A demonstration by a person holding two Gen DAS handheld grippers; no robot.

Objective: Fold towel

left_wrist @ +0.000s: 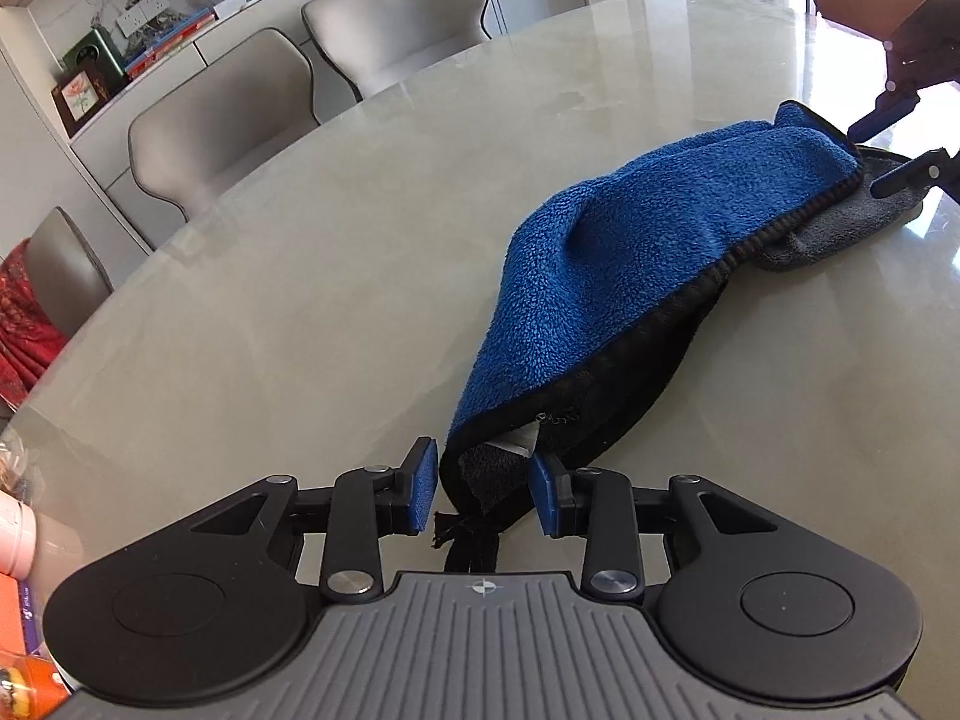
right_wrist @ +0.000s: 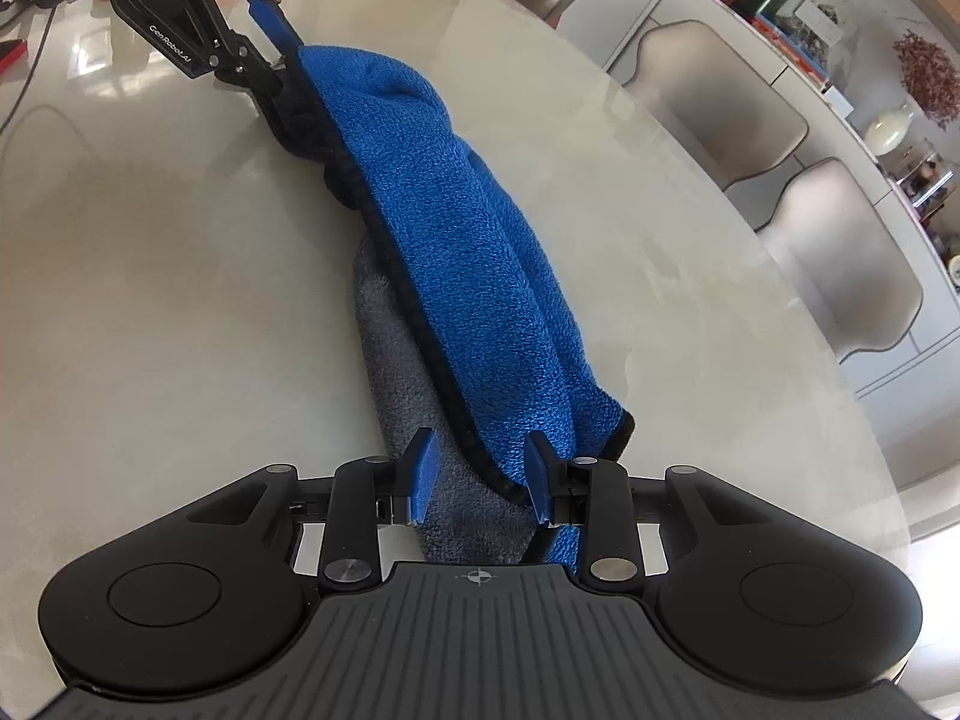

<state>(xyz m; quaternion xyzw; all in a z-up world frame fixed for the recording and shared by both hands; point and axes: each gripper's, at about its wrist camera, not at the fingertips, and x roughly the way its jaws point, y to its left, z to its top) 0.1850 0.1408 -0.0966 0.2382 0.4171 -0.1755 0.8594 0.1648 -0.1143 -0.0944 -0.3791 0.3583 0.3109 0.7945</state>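
Observation:
A blue towel (left_wrist: 606, 252) with a grey underside and black hem lies bunched lengthwise on the marble table (left_wrist: 300, 276). It also shows in the right wrist view (right_wrist: 456, 252). My left gripper (left_wrist: 485, 485) is open, with one end of the towel lying between its blue pads. My right gripper (right_wrist: 480, 474) is open too, with the other end, grey and blue layers, between its pads. Each gripper shows in the other's view: the right (left_wrist: 894, 150) at the towel's far end, the left (right_wrist: 270, 42) likewise.
Grey upholstered chairs (left_wrist: 228, 120) stand along the table's far edge, before a white sideboard (left_wrist: 90, 138) with books and a picture frame. A pink and an orange object (left_wrist: 18, 540) sit at the near left. A cable (right_wrist: 24, 84) lies on the table.

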